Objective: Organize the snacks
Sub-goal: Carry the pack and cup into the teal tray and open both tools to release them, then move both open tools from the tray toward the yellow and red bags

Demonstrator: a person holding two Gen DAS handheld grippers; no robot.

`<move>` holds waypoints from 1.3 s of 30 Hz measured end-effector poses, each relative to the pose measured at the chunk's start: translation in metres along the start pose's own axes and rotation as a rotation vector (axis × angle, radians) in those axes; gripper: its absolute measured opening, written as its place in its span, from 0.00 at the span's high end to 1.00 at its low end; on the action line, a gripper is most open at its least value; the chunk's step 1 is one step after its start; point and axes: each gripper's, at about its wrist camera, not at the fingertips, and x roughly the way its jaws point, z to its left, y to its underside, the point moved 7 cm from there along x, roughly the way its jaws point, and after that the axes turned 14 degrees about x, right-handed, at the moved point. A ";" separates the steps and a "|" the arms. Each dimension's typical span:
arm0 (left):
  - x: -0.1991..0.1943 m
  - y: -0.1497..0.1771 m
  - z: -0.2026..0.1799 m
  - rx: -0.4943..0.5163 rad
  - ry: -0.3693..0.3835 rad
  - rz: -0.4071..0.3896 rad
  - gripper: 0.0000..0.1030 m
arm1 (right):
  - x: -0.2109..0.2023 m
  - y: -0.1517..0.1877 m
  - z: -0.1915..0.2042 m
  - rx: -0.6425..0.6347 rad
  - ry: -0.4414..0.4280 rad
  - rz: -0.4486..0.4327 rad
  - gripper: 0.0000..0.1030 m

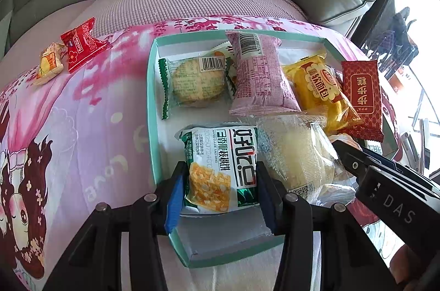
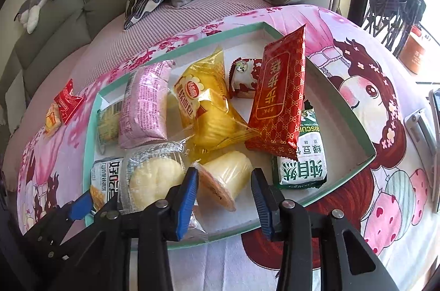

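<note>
The walnut-cake packet (image 1: 220, 167) lay in the teal tray's (image 1: 152, 87) near corner, long axis pointing away, clamped between the left gripper's (image 1: 220, 181) jaws. The right gripper (image 2: 224, 182) stood with jaws apart around a jelly cup (image 2: 224, 178) lying on its side, which only the right wrist view showed.

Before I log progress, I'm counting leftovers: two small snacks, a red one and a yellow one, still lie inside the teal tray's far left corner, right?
Not quite. The red snack and the yellow snack lie outside the teal tray, on the pink printed blanket to its left, near the far edge. The left wrist view shows blanket between them and the tray wall.
</note>
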 end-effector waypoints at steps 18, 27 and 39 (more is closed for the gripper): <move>-0.035 -0.011 0.014 -0.031 -0.012 -0.067 0.35 | -0.032 -0.013 0.000 0.010 -0.013 -0.086 0.46; -0.042 -0.009 0.055 -0.123 -0.072 -0.074 0.35 | -0.032 -0.010 0.007 -0.013 -0.016 -0.081 0.46; -0.039 0.012 0.107 -0.236 -0.154 -0.041 0.35 | -0.029 0.006 0.037 -0.116 -0.051 -0.058 0.46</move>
